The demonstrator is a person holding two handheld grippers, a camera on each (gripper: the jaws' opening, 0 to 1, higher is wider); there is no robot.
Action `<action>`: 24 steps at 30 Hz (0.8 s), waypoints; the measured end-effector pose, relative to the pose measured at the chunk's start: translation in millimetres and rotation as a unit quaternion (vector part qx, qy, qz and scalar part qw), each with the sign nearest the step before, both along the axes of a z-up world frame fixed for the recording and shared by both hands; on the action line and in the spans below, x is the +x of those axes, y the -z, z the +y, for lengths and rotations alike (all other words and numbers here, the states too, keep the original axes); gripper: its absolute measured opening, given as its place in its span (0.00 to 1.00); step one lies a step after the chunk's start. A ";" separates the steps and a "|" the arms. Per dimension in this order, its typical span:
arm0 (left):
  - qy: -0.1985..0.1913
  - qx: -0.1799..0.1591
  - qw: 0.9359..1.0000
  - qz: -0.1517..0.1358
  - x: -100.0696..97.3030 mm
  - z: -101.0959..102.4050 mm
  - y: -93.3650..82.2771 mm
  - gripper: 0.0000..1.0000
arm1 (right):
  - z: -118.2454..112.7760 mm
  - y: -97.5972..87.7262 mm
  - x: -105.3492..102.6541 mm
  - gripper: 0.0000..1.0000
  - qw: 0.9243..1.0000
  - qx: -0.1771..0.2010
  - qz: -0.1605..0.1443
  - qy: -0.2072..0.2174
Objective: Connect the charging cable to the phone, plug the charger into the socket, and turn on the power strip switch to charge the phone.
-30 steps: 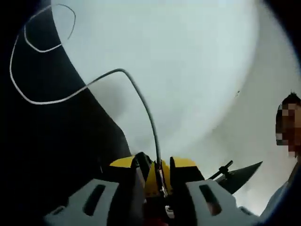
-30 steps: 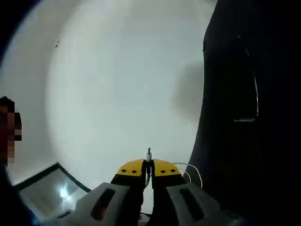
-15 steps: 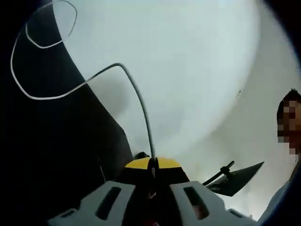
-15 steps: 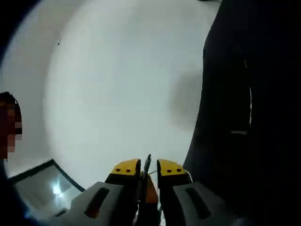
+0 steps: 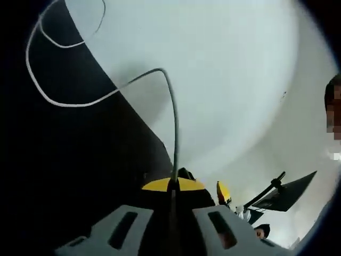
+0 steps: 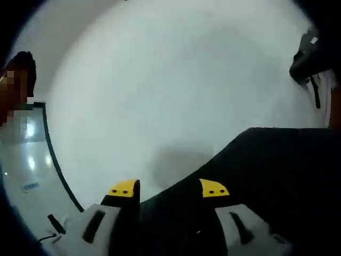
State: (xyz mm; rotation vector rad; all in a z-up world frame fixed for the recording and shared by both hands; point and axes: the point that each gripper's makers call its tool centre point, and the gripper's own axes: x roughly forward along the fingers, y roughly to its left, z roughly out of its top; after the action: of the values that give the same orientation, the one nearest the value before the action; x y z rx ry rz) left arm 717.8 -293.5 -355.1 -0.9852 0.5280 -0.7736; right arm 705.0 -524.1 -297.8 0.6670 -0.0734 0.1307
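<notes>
Cable, white, thin: I hold it in my left gripper, whose yellow-tipped jaws are closed on it, pinching it right at the tips. From there it rises, bends over at the edge of the white table and runs out across a dark mat, ending in a loose loop near the mat's far corner.

Handling, as I judge it: light, limp, slightly springy; it keeps its own curve and will swing if I move fast. Its smooth jacket may slide through the pads. Best hold is close behind the plug, where the stiff end gives control over aim; a grip further along the cord lets the tip droop.

Right gripper: jaws spread apart, nothing between them, poised over the near edge of the dark mat with the white table beyond.

Second yellow pad, just right of my left jaws in the left gripper view: I take it for the other gripper's tip.

Not made out:
- plug end of the cable, hidden inside my closed jaws;
- phone, charger, socket and power strip, none identifiable;
- dark objects at the table's far edge in the right gripper view, too blurred to name;
- where the cable's loop ends, cut off at the frame edge.
</notes>
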 end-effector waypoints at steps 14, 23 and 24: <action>-0.008 0.088 0.996 0.014 5.6 -24.1 30.2 0.00 | -18.5 32.4 32.5 0.45 0.998 -0.015 0.012 -0.056; -0.004 0.116 0.993 0.009 6.5 -30.3 38.0 0.00 | -27.0 50.0 37.0 0.40 0.997 0.029 0.034 -0.065; -0.005 0.115 0.993 0.012 6.8 -30.1 37.9 0.00 | -27.8 50.6 37.2 0.40 0.997 0.032 0.034 -0.066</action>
State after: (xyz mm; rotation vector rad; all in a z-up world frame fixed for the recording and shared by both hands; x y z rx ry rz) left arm 724.6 -323.6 -393.0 -0.7844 0.6167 -0.6759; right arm 742.2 -551.9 -348.4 0.7405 0.0317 0.2327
